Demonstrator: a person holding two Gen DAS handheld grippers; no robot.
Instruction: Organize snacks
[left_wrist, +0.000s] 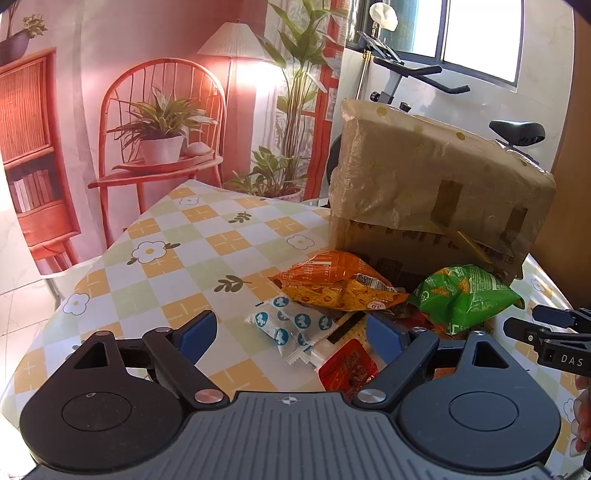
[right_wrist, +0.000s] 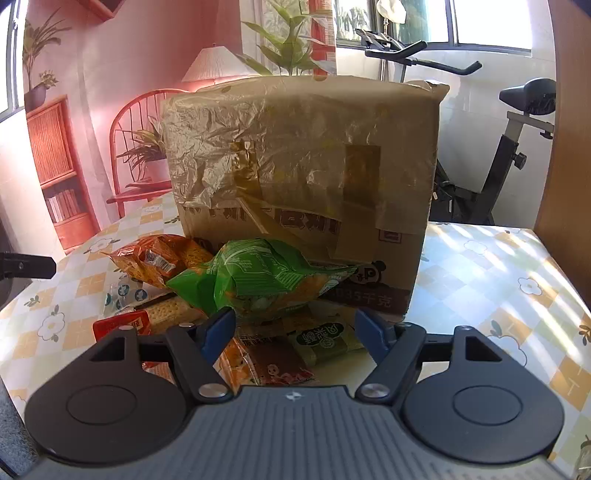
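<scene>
Your left gripper (left_wrist: 291, 332) and right gripper (right_wrist: 295, 328) stand wide apart, holding nothing, above snack packets (left_wrist: 295, 328) beside the cardboard box (right_wrist: 299, 166).

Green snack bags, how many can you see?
1: the green bag lies on the snack pile in front of the box, right of the orange bag. Others may hide underneath.

Home: exercise bike (right_wrist: 491, 155), floral tablecloth (left_wrist: 177, 258)

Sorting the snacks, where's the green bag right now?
The green bag lies atop the snack pile, against the front of the box, right of the orange bag, just ahead of the right tool.
</scene>
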